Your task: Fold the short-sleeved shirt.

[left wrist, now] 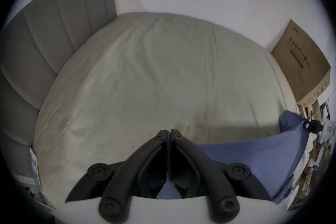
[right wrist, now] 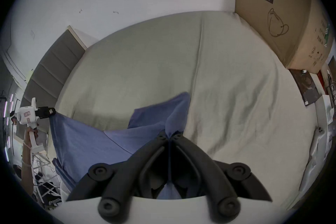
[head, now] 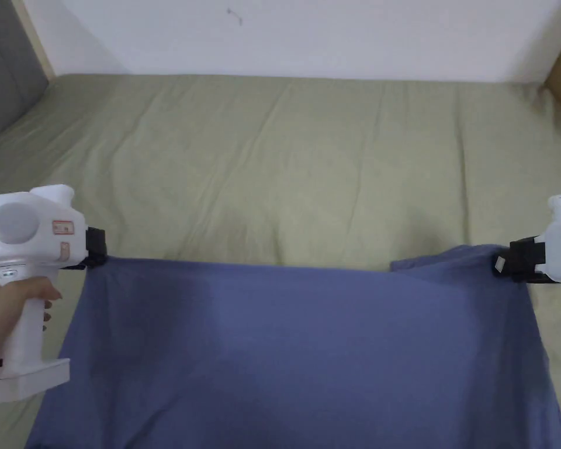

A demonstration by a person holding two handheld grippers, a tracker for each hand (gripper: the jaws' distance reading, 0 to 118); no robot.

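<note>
A blue short-sleeved shirt (head: 297, 351) hangs stretched wide between my two grippers, above the near side of the bed. My left gripper (head: 98, 254) is shut on its left top corner, and blue cloth shows pinched between the jaws of my left gripper (left wrist: 169, 132). At the right top corner my right gripper (head: 501, 263) is shut on a bunched fold, and my right gripper (right wrist: 169, 135) has cloth puffing out past its tips. A sleeve flap (head: 431, 260) sticks up beside that corner. The shirt's lower part runs out of the head view.
The bed's pale green sheet (head: 308, 163) spreads out beyond the shirt to a white wall (head: 308, 35). A grey padded headboard (left wrist: 54, 37) bounds the left side. A large cardboard box (right wrist: 283, 9) stands at the bed's right side.
</note>
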